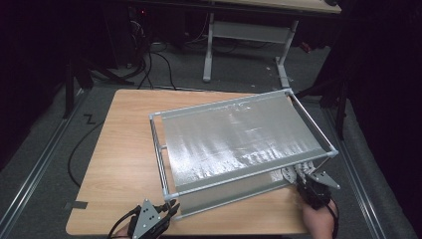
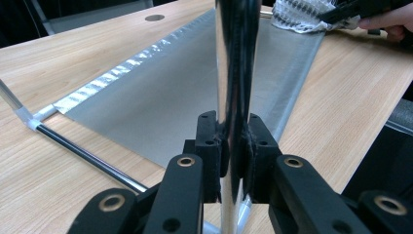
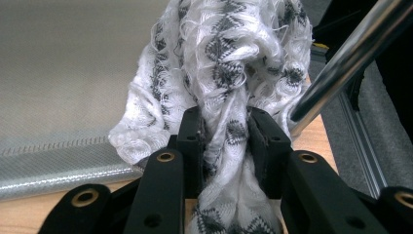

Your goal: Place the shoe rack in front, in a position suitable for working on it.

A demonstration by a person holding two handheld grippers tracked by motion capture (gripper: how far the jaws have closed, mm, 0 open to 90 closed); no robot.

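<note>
At the rack's (image 1: 239, 142) near edge: left gripper (image 2: 233, 146) clamped on a chrome post (image 2: 236, 58), right gripper (image 3: 226, 139) pinching knitted cloth (image 3: 229, 53). Cloth not yet on the mesh shelf (image 1: 234, 134); placing apparently left to do.

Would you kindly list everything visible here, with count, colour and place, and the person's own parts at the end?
Rack frame: one, shiny metal tubes with white corner joints, standing on the near table.
Fabric cover: one, silver-grey, stretched over the rack's top and hanging down its near side.
Knitted cloth: one, white with dark grey pattern, bunched at the rack's near right corner.
Table: one, light wood, under the rack.
Second table: one, white legs, beyond the near table.
Cables: several, black, on the grey floor behind.
Left claw: one, black, shut on an upright tube of the rack frame at its near left corner.
Right claw: one, black, with the knitted cloth between its jaws.
Hand: one, holding the right claw.
</note>
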